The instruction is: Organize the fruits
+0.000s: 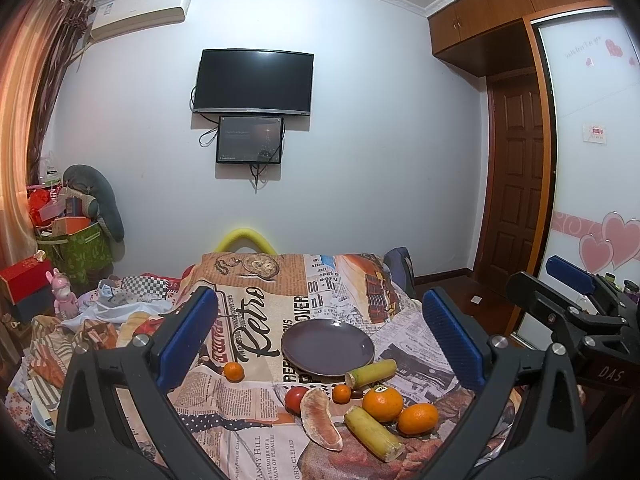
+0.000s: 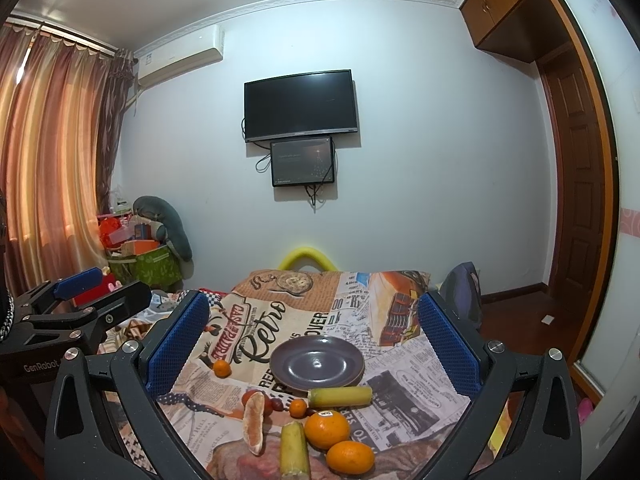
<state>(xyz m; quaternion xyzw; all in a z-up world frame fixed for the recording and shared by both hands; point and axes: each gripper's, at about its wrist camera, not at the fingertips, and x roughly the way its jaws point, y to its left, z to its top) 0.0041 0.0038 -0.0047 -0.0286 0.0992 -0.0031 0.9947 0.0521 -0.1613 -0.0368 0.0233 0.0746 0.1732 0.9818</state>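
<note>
One round dark purple ceramic plate (image 2: 317,362) sits bare; at its 6 o'clock, four oranges, two yellow-green cane pieces (image 2: 340,397). Left gripper (image 1: 316,334) and right gripper (image 2: 314,338) gape wide, empty.

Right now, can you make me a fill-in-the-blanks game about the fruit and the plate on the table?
1. The round dark purple plate has ___ fruit on it.
2. The big orange with a sticker has its sticker facing ___.
3. The pink grapefruit wedge lies ___ the plate.
4. Both the left gripper and the right gripper are ___.

Missing words: no; up; outside; open
</note>
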